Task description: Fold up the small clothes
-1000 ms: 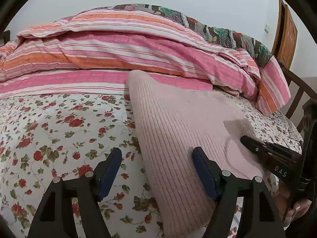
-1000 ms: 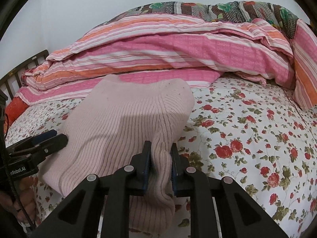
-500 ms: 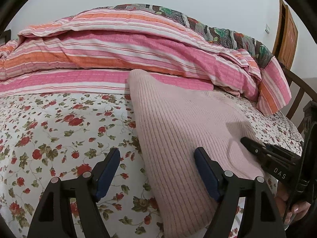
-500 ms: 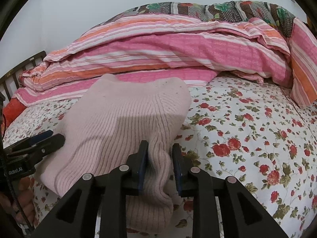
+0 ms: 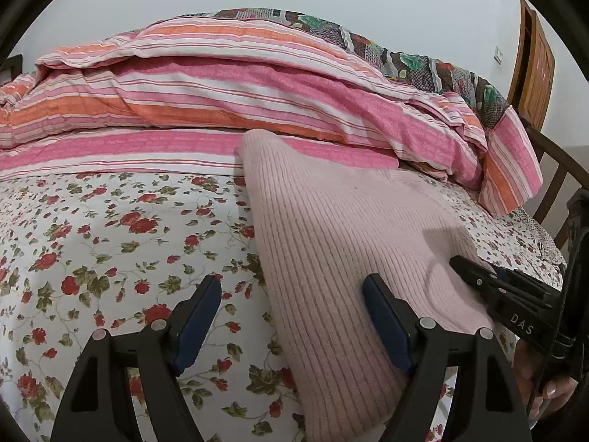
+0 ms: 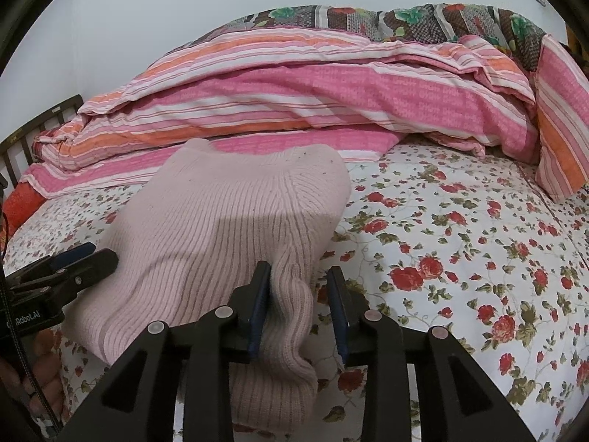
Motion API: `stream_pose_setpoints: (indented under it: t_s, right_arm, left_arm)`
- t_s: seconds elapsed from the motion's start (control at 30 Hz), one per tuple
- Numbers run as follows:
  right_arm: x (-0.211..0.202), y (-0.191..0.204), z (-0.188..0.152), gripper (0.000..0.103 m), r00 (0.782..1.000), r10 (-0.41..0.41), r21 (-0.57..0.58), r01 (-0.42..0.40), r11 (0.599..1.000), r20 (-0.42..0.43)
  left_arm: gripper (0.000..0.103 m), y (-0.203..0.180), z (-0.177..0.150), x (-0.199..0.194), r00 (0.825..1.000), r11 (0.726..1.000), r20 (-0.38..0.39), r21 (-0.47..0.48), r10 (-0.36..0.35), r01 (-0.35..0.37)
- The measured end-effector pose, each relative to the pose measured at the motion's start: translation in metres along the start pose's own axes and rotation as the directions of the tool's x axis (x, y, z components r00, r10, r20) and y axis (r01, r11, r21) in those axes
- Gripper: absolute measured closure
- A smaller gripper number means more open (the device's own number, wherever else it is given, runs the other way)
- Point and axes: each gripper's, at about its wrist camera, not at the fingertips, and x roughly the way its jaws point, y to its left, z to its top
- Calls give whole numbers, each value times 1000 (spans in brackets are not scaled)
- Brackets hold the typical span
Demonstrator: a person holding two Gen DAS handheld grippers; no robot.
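So on the far left, a white bedsheet with red roses and green leaves (image 5: 110, 228) is seen spread over the bed, and the left gripper (image 5: 291, 313) is held low above it. Its blue-padded fingers (image 5: 197, 313) are spread wide and nothing is gripped; the left one is over bare sheet, while the right one is over the near edge of the garment, though actual contact can't be made out.

Next over, the pale pink ribbed knit sweater (image 5: 331, 243) is laid flat on the sheet, folded into a rough rectangle, with its far end resting against the bedding pile. In the right wrist view the same sweater (image 6: 228, 221) is seen left of centre, with a bunched fold at its near right corner.

That fold sits between the fingers of the right gripper (image 6: 300, 305), which is partly opened. The left pad (image 6: 259, 302) is touching the knit, but a visible gap is left at the right pad, so the cloth isn't clamped. From the left camera, this gripper (image 5: 478, 276) is seen at the sweater's right edge.

Behind everything, a pink, orange and white striped quilt (image 5: 221, 103) is heaped along the wall, with a dark floral patchwork blanket (image 6: 405, 18) on top. A wooden door (image 5: 533, 73) is visible at far right.
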Motion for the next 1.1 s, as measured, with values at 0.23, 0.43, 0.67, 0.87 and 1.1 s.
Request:
stream_pose_setpoints:
  t_s: [0.23,0.43,0.67,0.87,1.1]
  right_arm:
    - [-1,-2,-1,69,1000,3,10,-3,1000,0]
    - [-1,-2,0,68,1000,0,7,0,1000,2]
    - [-1,-2,-1,68,1000,-1,6,1,1000,3]
    - [-1,-2,-1,68,1000,-3,5,3,1000,4]
    - [-1,-1,-1,68,1000,-4,5,3,1000,4]
  left_arm:
    - [23,1,0,0,1000,1000,0,2,0,0]
    - [23,1,0,0,1000,1000,0,1,-1,1]
    - [23,1,0,0,1000,1000,0,1,-1,1]
    - [23,1,-1,0,1000,1000,1,2,-1,1]
    - [23,0,-1,0,1000,1000,1,1,0,0]
